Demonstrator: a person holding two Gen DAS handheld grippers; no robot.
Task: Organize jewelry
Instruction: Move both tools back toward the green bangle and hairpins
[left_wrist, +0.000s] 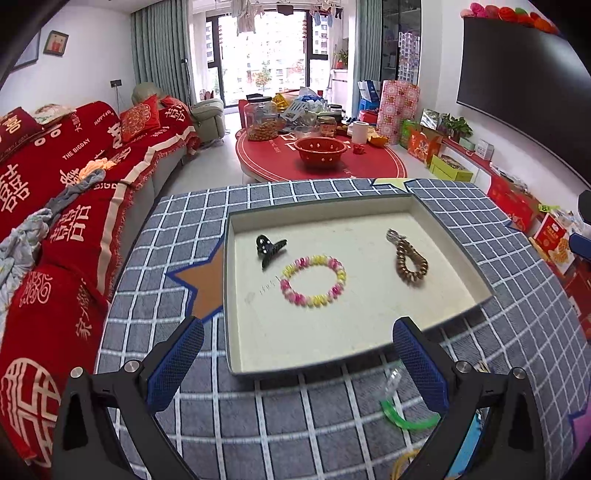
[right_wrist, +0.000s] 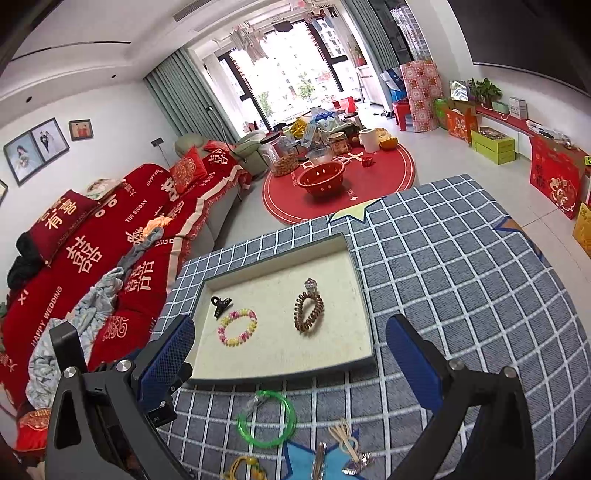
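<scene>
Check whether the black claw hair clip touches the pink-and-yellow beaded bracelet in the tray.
Apart. The left wrist view shows bare tray floor between the black claw hair clip and the pink-and-yellow beaded bracelet.

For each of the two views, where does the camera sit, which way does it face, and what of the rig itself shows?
Left wrist: sits on the left gripper, looking down across the tray toward the sofa and window; only its own open jaws show.
Right wrist: sits on the right gripper, tilted, looking over the tray from nearer and further right; its open jaws show, plus part of the left gripper at lower left.
Shared: tray, black hair clip, bead bracelet, coil hair tie, green bangle.
</scene>
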